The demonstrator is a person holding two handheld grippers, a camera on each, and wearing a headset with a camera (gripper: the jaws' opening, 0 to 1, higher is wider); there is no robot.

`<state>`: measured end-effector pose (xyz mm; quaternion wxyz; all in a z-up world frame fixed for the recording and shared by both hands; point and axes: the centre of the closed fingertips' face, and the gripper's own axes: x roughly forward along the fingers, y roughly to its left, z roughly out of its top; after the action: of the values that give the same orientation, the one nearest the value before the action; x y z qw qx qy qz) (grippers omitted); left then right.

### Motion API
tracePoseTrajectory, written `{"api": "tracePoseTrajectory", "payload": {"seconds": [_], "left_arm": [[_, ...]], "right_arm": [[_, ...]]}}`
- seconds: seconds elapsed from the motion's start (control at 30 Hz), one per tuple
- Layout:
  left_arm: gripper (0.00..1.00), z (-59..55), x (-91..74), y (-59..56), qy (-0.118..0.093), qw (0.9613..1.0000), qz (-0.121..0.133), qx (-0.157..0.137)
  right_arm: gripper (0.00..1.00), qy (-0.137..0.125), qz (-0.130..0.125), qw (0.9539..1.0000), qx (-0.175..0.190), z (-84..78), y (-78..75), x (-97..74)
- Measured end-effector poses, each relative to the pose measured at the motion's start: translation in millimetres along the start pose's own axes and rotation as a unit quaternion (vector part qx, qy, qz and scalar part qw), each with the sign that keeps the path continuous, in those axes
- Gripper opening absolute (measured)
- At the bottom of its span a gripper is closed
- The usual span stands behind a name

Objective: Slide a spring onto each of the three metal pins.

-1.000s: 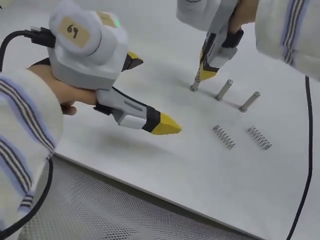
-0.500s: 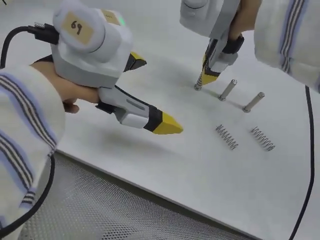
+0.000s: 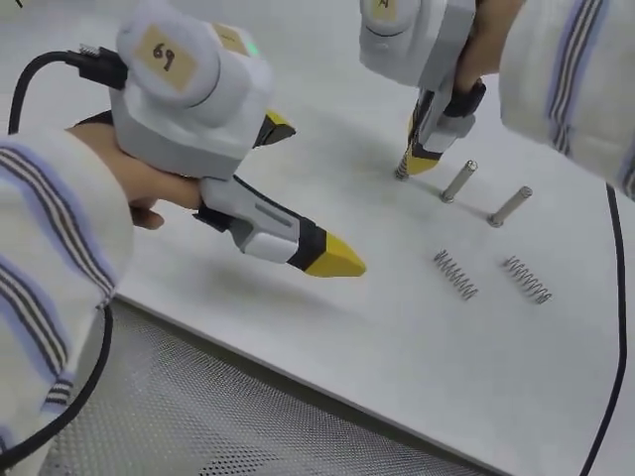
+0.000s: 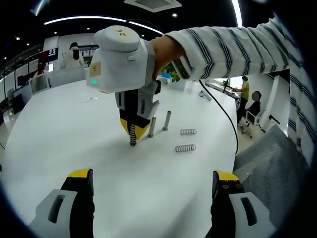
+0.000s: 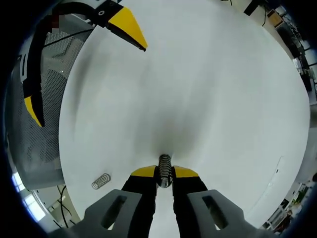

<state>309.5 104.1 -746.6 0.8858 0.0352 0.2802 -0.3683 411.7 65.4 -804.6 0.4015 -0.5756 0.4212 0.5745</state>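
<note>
White bench (image 3: pixel 327 367); spring (image 5: pixel 165 161) half-hidden within right claw (image 5: pixel 165 173)

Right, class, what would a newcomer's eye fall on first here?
The right gripper, far across the white workbench, pinches an upright spring. Beside it stand two bare metal pins, with two loose springs lying nearer. The left gripper hovers, fingers wide apart.

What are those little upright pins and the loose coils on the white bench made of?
Bare pins: seemingly polished metal, silvery, with bright highlights along their round shafts. Loose springs: thin grey coiled wire, probably steel, though the look alone leaves the alloy open.
</note>
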Motion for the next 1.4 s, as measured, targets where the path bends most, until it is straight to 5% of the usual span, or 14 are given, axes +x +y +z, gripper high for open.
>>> {"api": "tracePoseTrajectory", "payload": {"seconds": [0.7, 0.93, 1.4], "left_arm": [[0.98, -3.3, -1.4, -7.9, 0.01, 0.9999, -0.008, -0.004], [0.98, -2.4, -2.0, -11.4, 0.011, 0.9998, -0.012, 0.011], [0.98, -4.1, -6.5, -8.1, 0.013, 0.9998, -0.013, 0.001]], "right_arm": [[0.17, -0.009, -0.003, 0.9999, 0.01, 2.6, 8.1, -8.3], [0.29, -0.015, -0.01, 0.9998, 0.0, 0.3, 5.6, -12.0], [0.38, -0.062, -0.022, 0.9978, 0.003, 3.7, 26.4, -53.4]]}}
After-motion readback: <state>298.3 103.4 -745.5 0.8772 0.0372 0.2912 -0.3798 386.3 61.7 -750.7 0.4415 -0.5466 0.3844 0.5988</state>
